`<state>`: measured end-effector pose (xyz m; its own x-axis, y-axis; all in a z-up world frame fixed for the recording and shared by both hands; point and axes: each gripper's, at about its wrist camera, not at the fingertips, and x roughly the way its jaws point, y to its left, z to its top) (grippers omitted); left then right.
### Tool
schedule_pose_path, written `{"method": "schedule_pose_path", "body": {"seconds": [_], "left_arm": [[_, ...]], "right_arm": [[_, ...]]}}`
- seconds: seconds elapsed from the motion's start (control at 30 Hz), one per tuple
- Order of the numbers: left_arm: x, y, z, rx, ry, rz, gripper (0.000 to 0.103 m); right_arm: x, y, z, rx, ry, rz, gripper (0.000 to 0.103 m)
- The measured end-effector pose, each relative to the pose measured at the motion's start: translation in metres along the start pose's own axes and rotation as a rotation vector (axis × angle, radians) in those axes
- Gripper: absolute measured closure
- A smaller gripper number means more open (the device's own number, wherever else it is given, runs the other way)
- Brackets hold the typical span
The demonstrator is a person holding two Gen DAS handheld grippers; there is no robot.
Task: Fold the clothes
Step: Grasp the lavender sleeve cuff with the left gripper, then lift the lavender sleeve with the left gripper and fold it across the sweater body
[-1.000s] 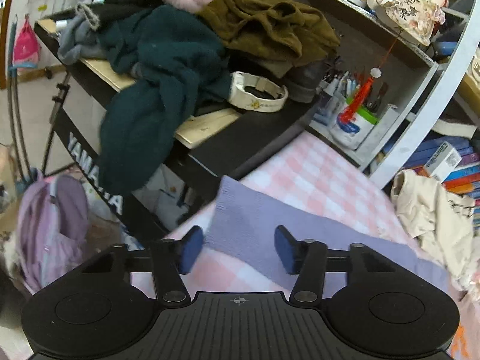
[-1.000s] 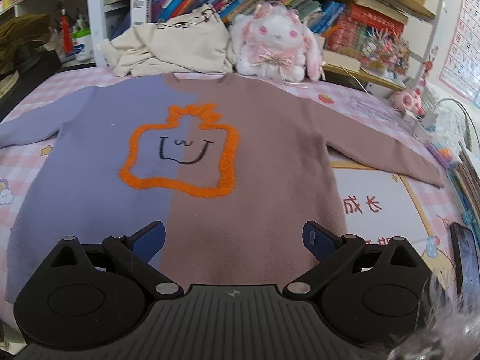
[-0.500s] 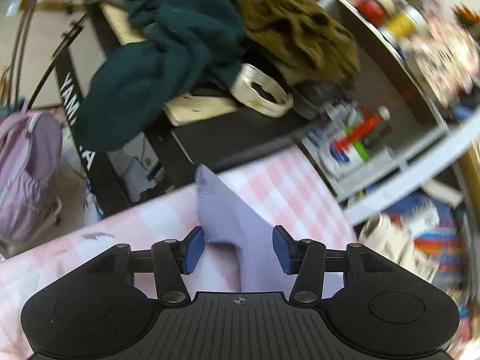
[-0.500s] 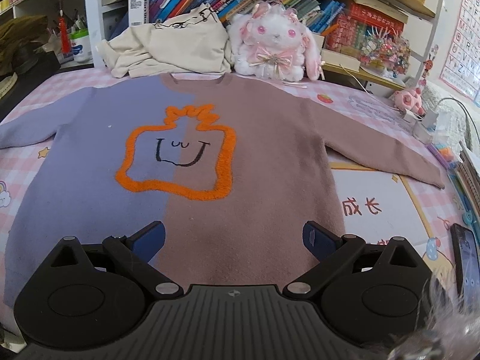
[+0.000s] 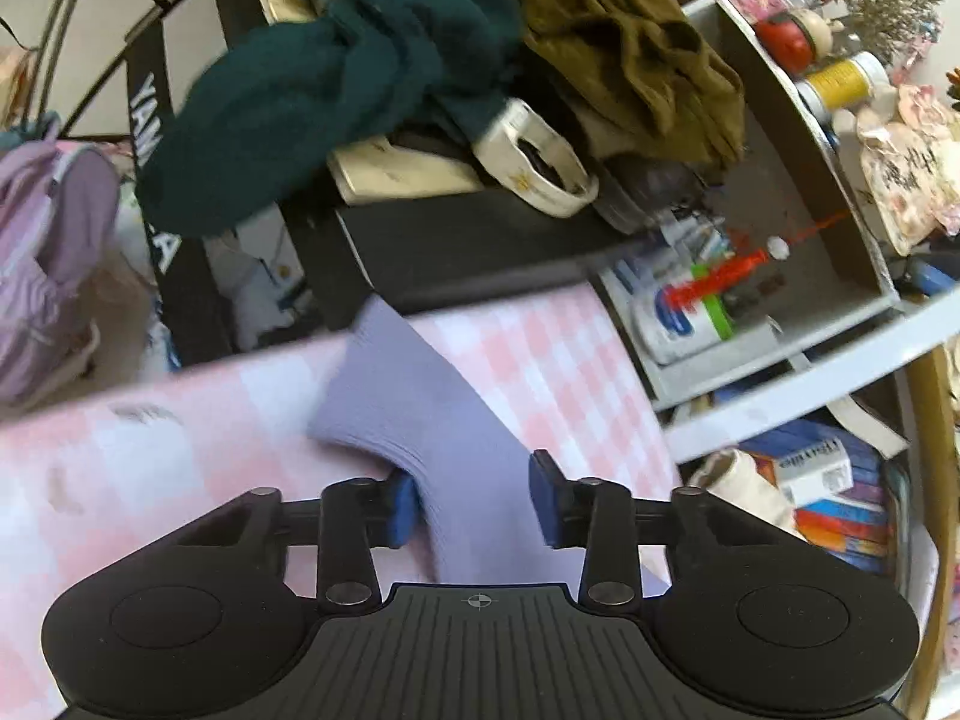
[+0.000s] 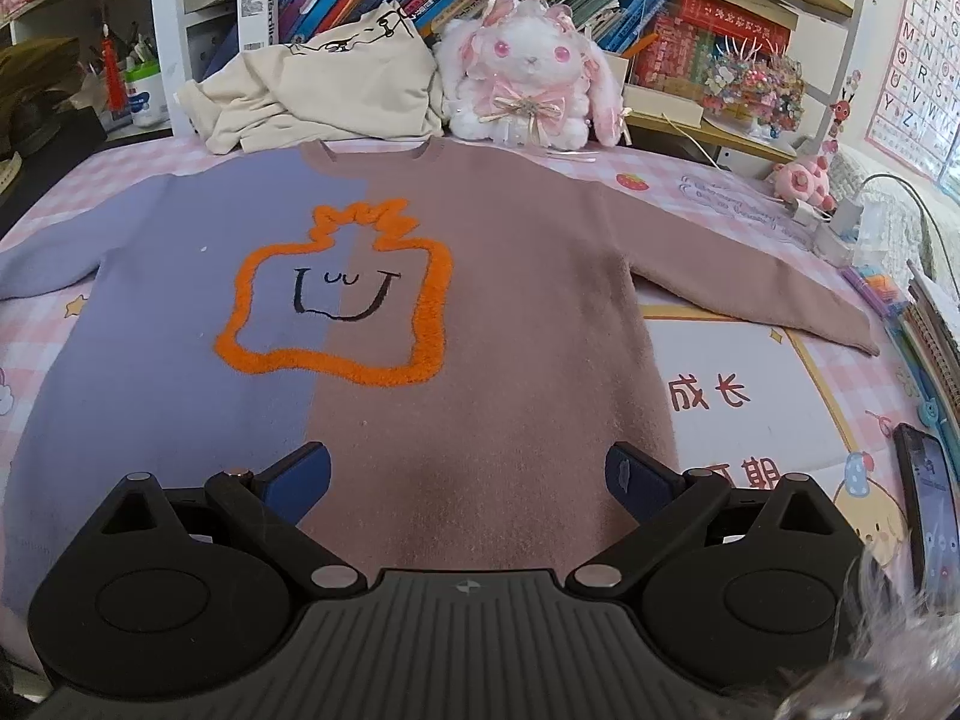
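Lilac sleeve (image 5: pixel 420 420) lies between the parted left hand-held gripper (image 5: pixel 474 504).

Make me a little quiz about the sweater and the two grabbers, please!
1. True or false: the sweater lies spread flat, both sleeves out.
2. Which part sits between the left gripper fingers? A) collar B) purple sleeve C) hem
3. Fill in: the plush rabbit sits just beyond the sweater's ____.

Key: 1 true; 2 B; 3 collar. The right gripper hangs open above the lower half of the sweater.
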<state>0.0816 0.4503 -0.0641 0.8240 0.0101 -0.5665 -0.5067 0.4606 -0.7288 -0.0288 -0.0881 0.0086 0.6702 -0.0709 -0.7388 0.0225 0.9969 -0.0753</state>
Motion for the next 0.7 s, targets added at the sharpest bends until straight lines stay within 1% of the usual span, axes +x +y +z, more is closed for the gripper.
{"method": "schedule_pose_path", "body": {"seconds": [0.03,0.1,0.17,0.2,0.23,0.3,0.4,0.47,0.53,0.6,0.7], "left_arm": [[0.000,0.000,0.000,0.009,0.003,0.006,0.075],[0.000,0.000,0.001,0.028,0.009,0.018,0.077],[0.000,0.001,0.001,0.028,0.005,0.034,0.086],[0.000,0.002,0.001,0.017,0.003,0.047,0.094],[0.000,0.003,0.002,0.008,0.002,0.059,0.098],[0.000,0.004,0.003,0.009,0.005,0.060,0.098],[-0.001,-0.008,0.004,0.063,0.010,0.087,0.100],[-0.007,-0.025,0.001,0.119,-0.010,0.053,0.100],[-0.015,-0.050,-0.006,0.193,-0.019,-0.004,0.100],[-0.021,-0.081,-0.019,0.269,-0.006,-0.066,0.100],[-0.030,-0.135,-0.045,0.361,0.018,-0.183,0.100]], "right_arm": [[0.000,-0.002,0.000,0.005,0.001,-0.003,0.004],[0.000,-0.005,-0.001,0.019,0.007,-0.011,0.004],[0.000,-0.008,-0.002,0.024,0.019,-0.018,0.004],[0.000,-0.009,-0.003,0.021,0.026,-0.020,0.004],[0.000,-0.009,-0.005,0.016,0.033,-0.020,0.004],[0.000,-0.011,-0.007,0.003,0.047,-0.019,0.004],[0.000,-0.016,-0.011,-0.009,0.059,-0.017,0.004],[0.000,-0.023,-0.011,-0.009,0.058,-0.010,0.004],[0.000,-0.030,-0.012,-0.009,0.058,-0.004,0.004],[-0.001,-0.037,-0.013,-0.009,0.058,0.003,0.004],[0.002,-0.050,-0.011,-0.001,0.054,0.024,0.004]]}}
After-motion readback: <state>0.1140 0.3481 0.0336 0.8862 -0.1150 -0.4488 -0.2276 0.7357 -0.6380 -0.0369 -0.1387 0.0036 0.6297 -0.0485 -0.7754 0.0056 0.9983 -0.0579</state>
